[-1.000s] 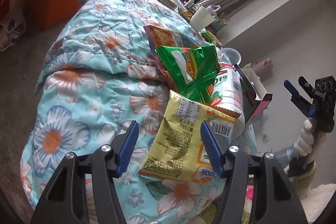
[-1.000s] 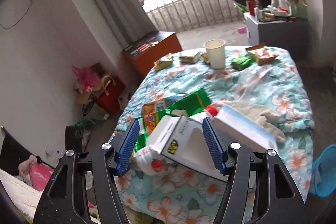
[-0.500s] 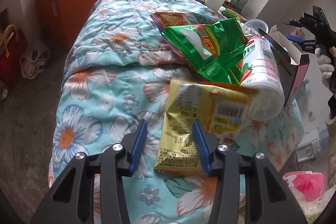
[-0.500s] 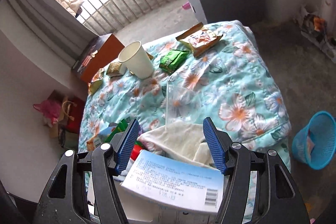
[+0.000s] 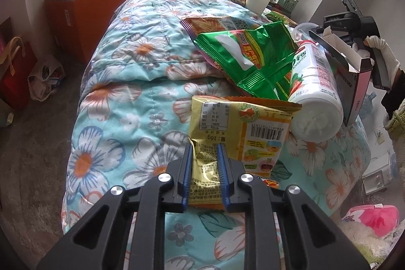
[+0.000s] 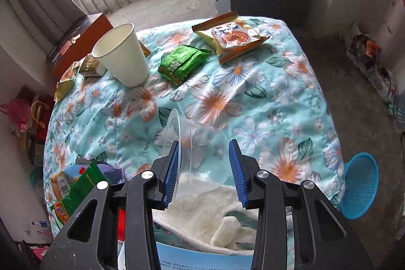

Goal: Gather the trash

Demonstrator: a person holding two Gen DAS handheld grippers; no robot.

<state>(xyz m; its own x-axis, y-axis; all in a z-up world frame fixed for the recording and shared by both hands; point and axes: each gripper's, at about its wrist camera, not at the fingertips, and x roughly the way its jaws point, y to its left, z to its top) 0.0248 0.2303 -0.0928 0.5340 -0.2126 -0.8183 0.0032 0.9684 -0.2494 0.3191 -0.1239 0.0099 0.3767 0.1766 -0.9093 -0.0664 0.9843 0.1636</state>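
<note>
Pinching the yellow snack packet point(image 5: 238, 141), left fingers point(image 5: 187, 168) closing; right fingers point(image 6: 236, 168) straddle clear cup point(image 6: 200, 151).

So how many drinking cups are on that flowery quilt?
2: a white paper cup standing upright at the far left, and a clear plastic cup lying on its side nearest the camera. Others may be hidden.

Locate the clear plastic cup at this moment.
In the right wrist view the clear cup lies tipped on the floral quilt, between the right gripper fingers, just above the white cloth.
</note>
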